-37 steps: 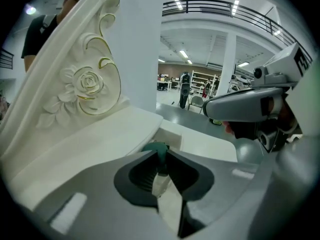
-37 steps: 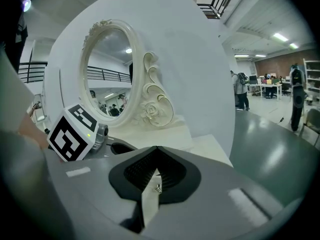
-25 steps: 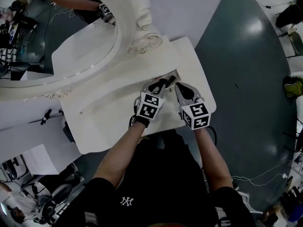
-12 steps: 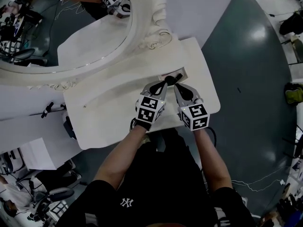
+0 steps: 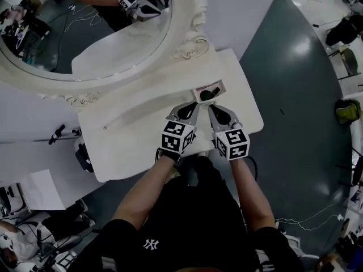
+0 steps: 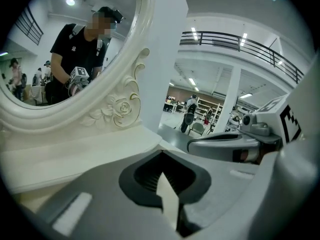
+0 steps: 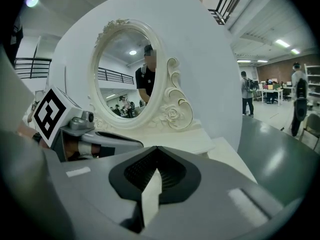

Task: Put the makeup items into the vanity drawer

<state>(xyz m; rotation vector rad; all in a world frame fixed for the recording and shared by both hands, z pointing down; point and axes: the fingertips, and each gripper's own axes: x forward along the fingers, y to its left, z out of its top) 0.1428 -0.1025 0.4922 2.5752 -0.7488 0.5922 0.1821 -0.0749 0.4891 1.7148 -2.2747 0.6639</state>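
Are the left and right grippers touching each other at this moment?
Apart. The head view shows a strip of the white vanity top between the left gripper and the right gripper, which lie side by side, pointing at the open drawer.

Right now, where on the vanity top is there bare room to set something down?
The wide stretch of tabletop left of the left gripper, between mirror and front edge, looks bare. A narrow strip lies right of the right gripper. Crowded at the open drawer, where both grippers point.
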